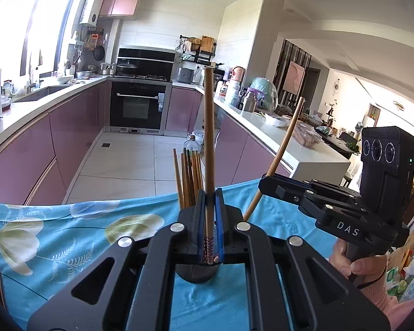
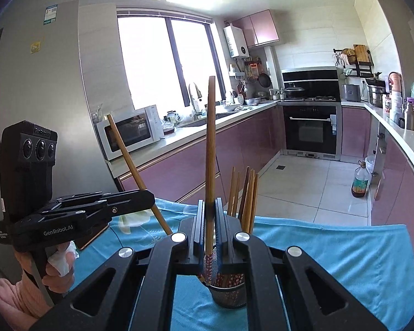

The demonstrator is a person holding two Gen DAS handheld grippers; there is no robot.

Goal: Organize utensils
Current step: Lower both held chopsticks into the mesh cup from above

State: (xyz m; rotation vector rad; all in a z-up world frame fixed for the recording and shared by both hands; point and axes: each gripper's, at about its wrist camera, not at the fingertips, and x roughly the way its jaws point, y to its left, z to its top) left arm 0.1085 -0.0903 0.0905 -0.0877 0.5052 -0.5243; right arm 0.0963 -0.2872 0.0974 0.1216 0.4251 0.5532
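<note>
Bamboo chopstick [image 1: 209, 143] upright between left jaws, above holder [image 2: 227, 289].

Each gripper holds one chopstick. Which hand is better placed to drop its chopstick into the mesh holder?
Left, probably. The left gripper holds its chopstick upright, the mesh holder directly below its jaws. In the right gripper's view the holder sits slightly to the right.

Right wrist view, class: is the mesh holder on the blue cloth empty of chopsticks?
No: several chopsticks stand upright in the mesh holder on the blue cloth, beyond the right tongs.
</note>
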